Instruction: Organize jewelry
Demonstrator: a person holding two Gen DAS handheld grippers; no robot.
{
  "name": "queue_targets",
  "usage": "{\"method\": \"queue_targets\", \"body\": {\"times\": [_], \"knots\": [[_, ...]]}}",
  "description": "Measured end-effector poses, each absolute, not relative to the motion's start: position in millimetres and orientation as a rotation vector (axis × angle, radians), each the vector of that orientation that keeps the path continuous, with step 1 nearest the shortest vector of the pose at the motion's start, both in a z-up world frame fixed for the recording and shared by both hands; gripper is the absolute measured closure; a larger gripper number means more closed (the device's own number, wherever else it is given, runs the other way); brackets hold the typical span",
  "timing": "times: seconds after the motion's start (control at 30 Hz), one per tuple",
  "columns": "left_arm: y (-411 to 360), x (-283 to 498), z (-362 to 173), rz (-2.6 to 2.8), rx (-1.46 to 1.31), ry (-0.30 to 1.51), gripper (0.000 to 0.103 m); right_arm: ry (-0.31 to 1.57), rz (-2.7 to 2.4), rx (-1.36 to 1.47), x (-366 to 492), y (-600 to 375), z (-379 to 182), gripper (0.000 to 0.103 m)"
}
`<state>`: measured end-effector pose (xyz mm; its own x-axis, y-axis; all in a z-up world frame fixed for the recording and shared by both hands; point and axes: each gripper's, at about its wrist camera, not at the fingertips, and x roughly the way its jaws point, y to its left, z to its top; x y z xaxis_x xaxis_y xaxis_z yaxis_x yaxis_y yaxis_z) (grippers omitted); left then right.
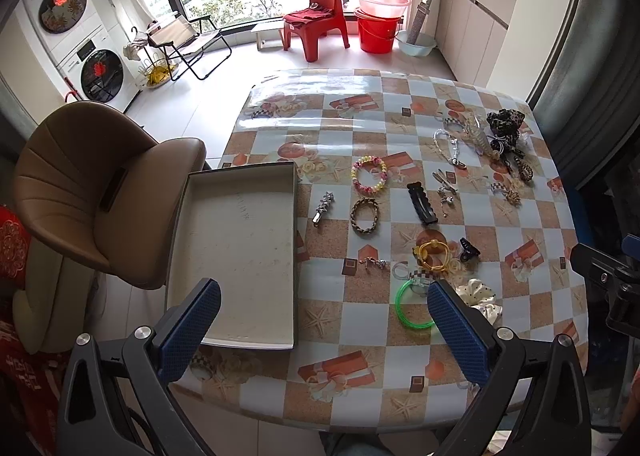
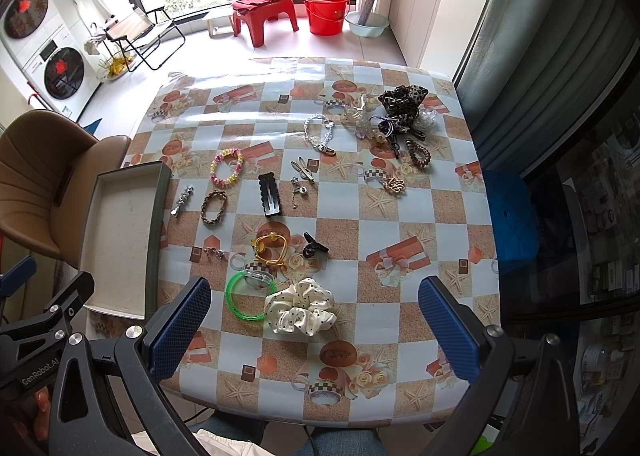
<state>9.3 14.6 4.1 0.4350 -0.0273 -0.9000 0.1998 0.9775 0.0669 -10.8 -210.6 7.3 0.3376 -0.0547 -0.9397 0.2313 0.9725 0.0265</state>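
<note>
An empty shallow box [image 1: 236, 252] sits at the table's left edge; it also shows in the right wrist view [image 2: 116, 244]. Jewelry and hair pieces lie scattered on the table: a green bangle [image 1: 412, 306] [image 2: 244, 298], a white dotted scrunchie [image 2: 300, 310], a yellow hair tie [image 2: 270, 248], a black clip [image 1: 422, 201] [image 2: 270, 193], a braided bracelet [image 1: 364, 215] [image 2: 214, 207], a pink-yellow bracelet [image 1: 370, 173] [image 2: 227, 167]. My left gripper [image 1: 324, 332] is open above the table's near edge, between box and bangle. My right gripper [image 2: 314, 330] is open just above the scrunchie.
A heap of scrunchies and hair ties [image 2: 400, 111] lies at the far right of the patterned tablecloth [image 2: 400, 215]. A brown chair [image 1: 92, 191] stands left of the table. A dark cabinet [image 2: 560, 135] is on the right.
</note>
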Motion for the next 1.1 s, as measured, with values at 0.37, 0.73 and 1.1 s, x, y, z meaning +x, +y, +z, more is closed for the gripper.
{"method": "queue_targets", "body": {"times": [0.37,0.73,1.1], "knots": [[14.7,8.8,4.0,-0.142,0.173,1.112,0.000,1.215,-0.188,0.166,-9.1,-209.6,7.9,0.000],[14.8,9.3,4.1,-0.143,0.174,1.113,0.000,1.214,-0.188,0.163,-9.3,-209.9,7.2,0.000],[14.6,9.5,4.1,-0.144,0.175,1.113,0.000,1.215,-0.188,0.162,-8.7,-210.3,6.4,0.000]]}}
